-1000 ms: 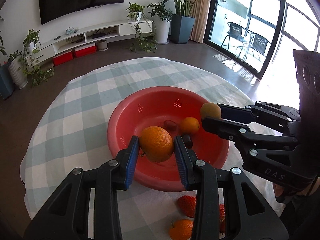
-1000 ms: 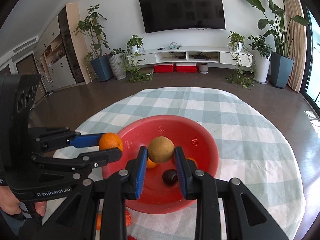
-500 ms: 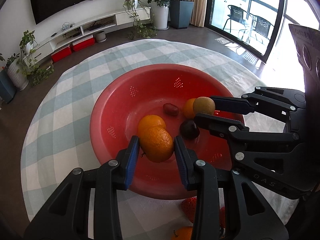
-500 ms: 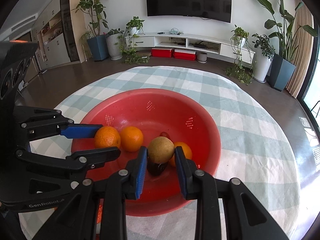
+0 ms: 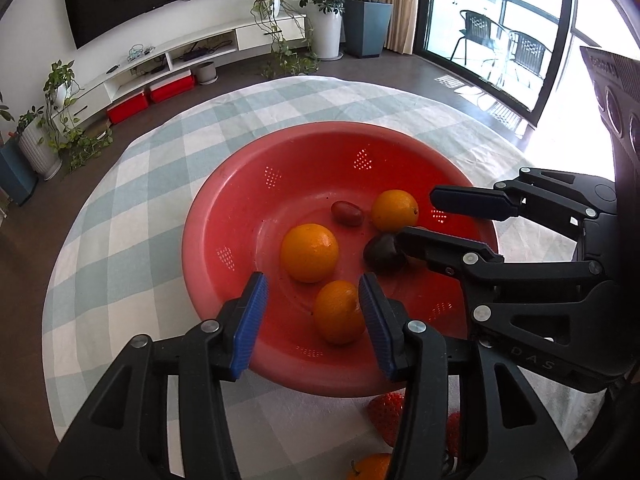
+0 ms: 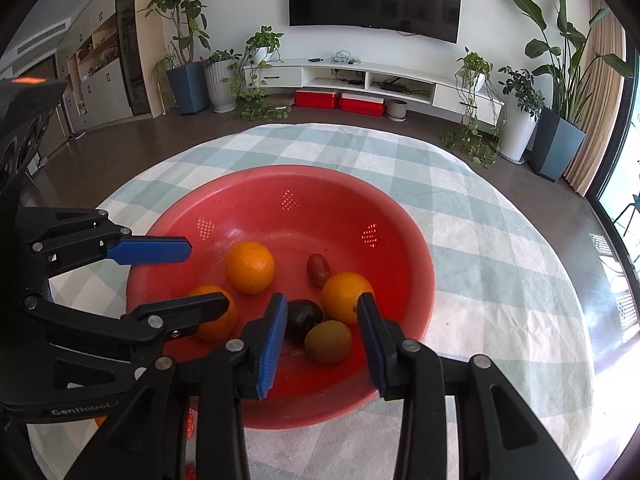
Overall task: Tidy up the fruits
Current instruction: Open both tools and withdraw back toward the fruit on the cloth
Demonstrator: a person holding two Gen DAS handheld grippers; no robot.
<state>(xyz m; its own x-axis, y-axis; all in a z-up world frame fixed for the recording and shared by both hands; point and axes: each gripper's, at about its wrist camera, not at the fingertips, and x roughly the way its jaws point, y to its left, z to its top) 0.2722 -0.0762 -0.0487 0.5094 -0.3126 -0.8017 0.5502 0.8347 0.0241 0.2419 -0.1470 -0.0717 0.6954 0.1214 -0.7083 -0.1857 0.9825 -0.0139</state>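
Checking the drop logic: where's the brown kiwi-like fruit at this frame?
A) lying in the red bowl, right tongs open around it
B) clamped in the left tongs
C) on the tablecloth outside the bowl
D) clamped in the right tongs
A: the kiwi lies on the floor of the bowl, with gaps between it and both pads of the right tongs, which have just been opening.

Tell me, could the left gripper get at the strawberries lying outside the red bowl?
Probably yes. The strawberries lie on the cloth just outside the red bowl, under the open left gripper; nothing covers them, though it would have to pull back.
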